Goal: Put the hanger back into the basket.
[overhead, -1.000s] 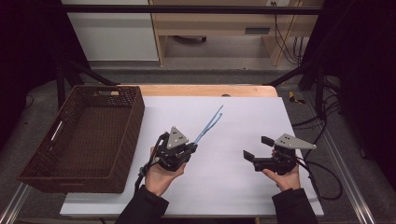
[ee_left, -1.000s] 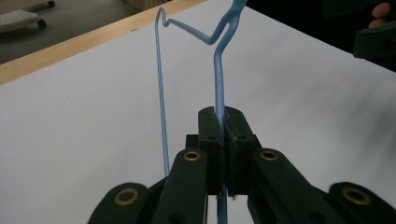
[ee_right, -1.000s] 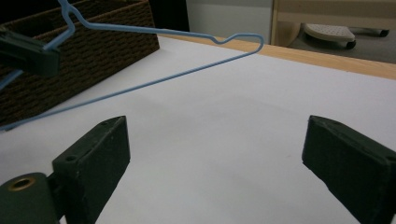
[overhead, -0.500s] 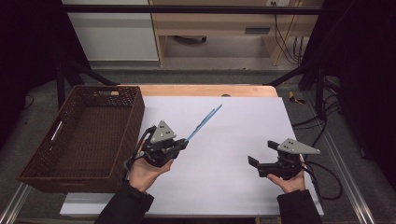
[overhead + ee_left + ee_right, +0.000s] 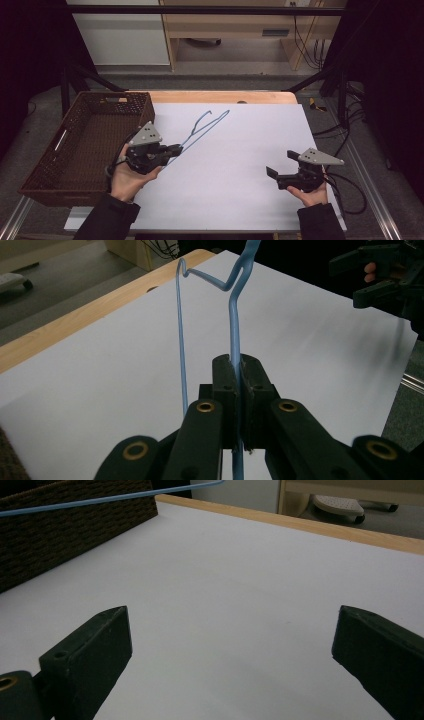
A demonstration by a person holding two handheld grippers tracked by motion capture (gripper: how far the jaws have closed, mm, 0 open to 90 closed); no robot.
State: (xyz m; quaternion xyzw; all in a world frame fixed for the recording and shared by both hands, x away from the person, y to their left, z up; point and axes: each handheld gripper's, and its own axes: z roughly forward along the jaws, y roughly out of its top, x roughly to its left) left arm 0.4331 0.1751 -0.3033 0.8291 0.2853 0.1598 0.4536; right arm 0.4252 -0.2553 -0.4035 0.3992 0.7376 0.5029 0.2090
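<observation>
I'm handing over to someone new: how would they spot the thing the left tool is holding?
Start at the white table top and the dark woven basket at its left edge. Just right of the basket, the left tool is shut on a thin light-blue wire hanger, which slants toward the far edge. Nothing else there is blue or wire-thin.

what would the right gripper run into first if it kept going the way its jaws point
Probably nothing on the sheet: the right gripper, jaws open, points left across the bare white table cover. Beyond it stands the wicker basket, likely the first thing met, though depth is hard to judge.
</observation>
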